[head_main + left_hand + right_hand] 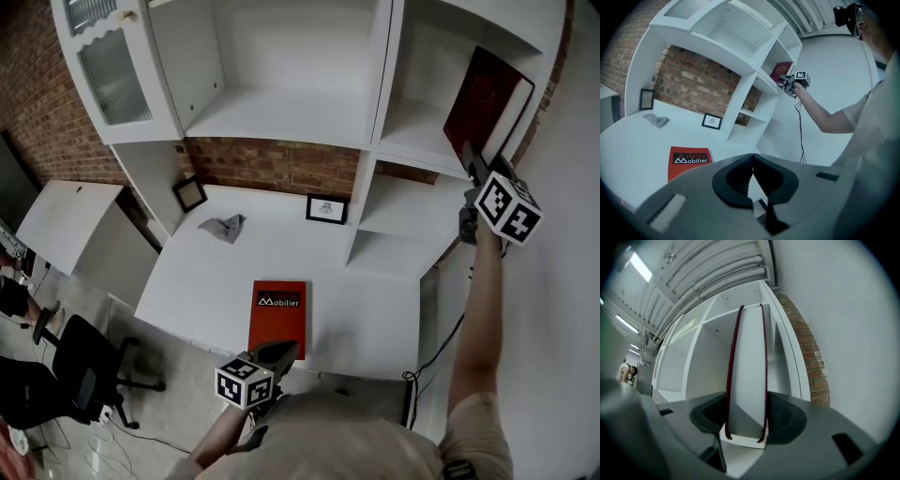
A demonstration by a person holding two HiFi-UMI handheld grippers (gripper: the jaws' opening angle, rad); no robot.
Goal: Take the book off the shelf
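Gripping maroon book [483,98] on white shelf [412,141], right tongs [468,157]; left tongs [752,155] closed over white desk [281,253].

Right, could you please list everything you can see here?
shelf unit: one, white, against brick wall
desk: one, white, under shelf unit
book: one, dark red, standing in shelf unit, right side
catalogue: one, red, flat on desk
picture frames: two, black, back of desk
cloth: one, grey, crumpled on desk
office chair: one, black, floor, left
left tool: one, grey, shut, empty
right tool: one, grey, clamped on book
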